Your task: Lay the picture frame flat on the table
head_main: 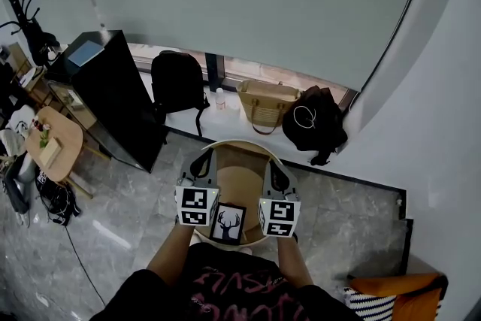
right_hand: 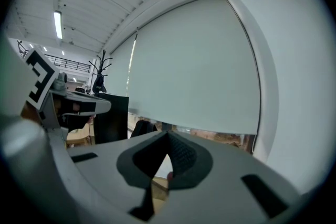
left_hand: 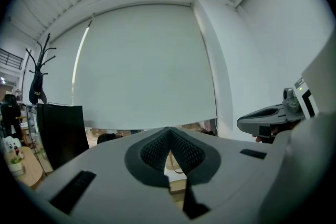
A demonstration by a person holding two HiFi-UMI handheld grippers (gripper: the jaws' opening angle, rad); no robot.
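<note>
A black picture frame point(head_main: 228, 224) with a white deer-head print sits at the near edge of a small round wooden table point(head_main: 242, 180). I cannot tell whether it leans or lies flat. My left gripper point(head_main: 201, 160) and right gripper point(head_main: 272, 169) hover over the table on either side of the frame, their marker cubes flanking it. Both point away toward the window and neither touches the frame. In the left gripper view the left gripper point(left_hand: 169, 132) has its jaws together on nothing. The right gripper point(right_hand: 168, 136) looks the same in its own view. Neither gripper view shows the frame.
Along the window ledge beyond the table stand a black backpack point(head_main: 177, 83), a small bottle point(head_main: 219, 98), a woven bag point(head_main: 267, 105) and a black bag point(head_main: 314, 124). A black cabinet point(head_main: 113, 98) and a wooden side table point(head_main: 58, 139) stand left. An orange seat point(head_main: 398, 289) is at bottom right.
</note>
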